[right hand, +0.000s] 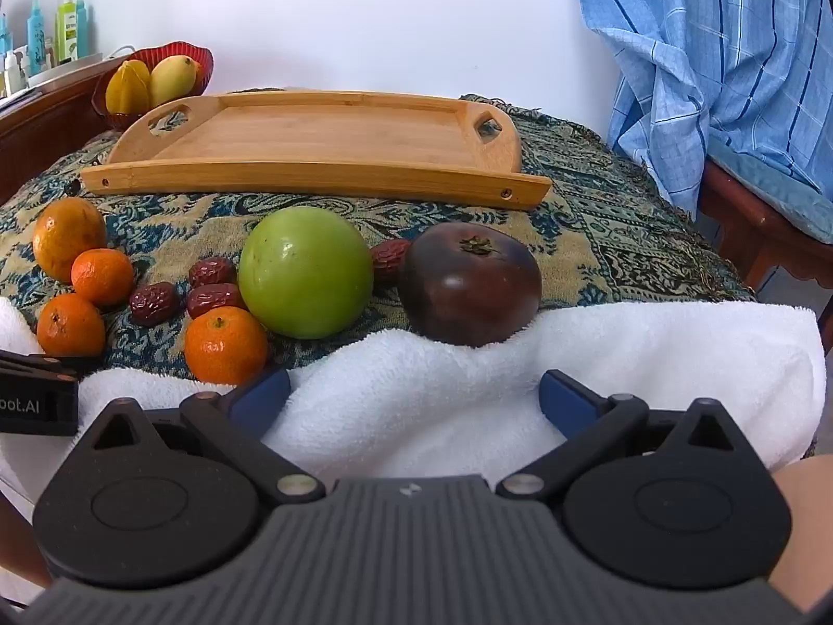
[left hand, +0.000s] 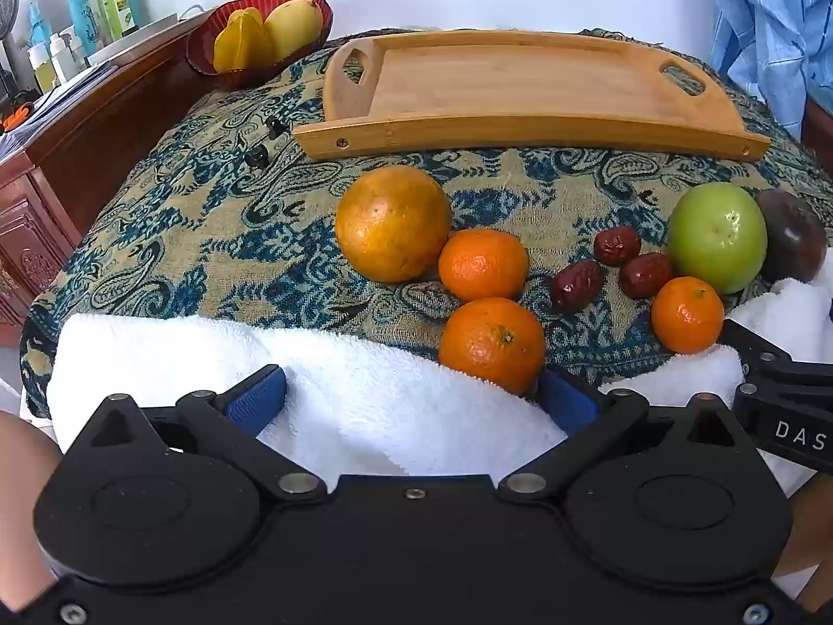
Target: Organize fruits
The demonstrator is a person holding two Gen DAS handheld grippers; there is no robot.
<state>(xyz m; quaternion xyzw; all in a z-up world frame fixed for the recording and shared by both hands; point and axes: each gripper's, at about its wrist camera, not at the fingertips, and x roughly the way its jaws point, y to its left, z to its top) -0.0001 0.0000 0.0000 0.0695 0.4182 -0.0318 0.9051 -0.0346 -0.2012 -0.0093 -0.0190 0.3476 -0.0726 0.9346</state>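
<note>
Loose fruit lies on a patterned cloth in front of a bare wooden tray (left hand: 520,88) (right hand: 323,140). From the left: a large orange (left hand: 393,222) (right hand: 67,237), small mandarins (left hand: 483,264) (left hand: 492,345) (left hand: 687,315) (right hand: 225,345), several dark red dates (left hand: 617,246) (right hand: 153,303), a green apple (left hand: 717,237) (right hand: 306,272) and a dark purple fruit (right hand: 471,289) (left hand: 791,242). My left gripper (left hand: 414,398) stands open over a white towel (left hand: 338,364), its right pad beside the nearest mandarin. My right gripper (right hand: 414,398) is open over the towel (right hand: 598,354), nothing between its fingers.
A red bowl (left hand: 208,49) (right hand: 204,60) with a mango and a starfruit stands at the back left on a dark wooden cabinet (left hand: 62,156). Bottles (left hand: 78,15) line the far left. Blue checked cloth (right hand: 718,52) hangs over a chair on the right.
</note>
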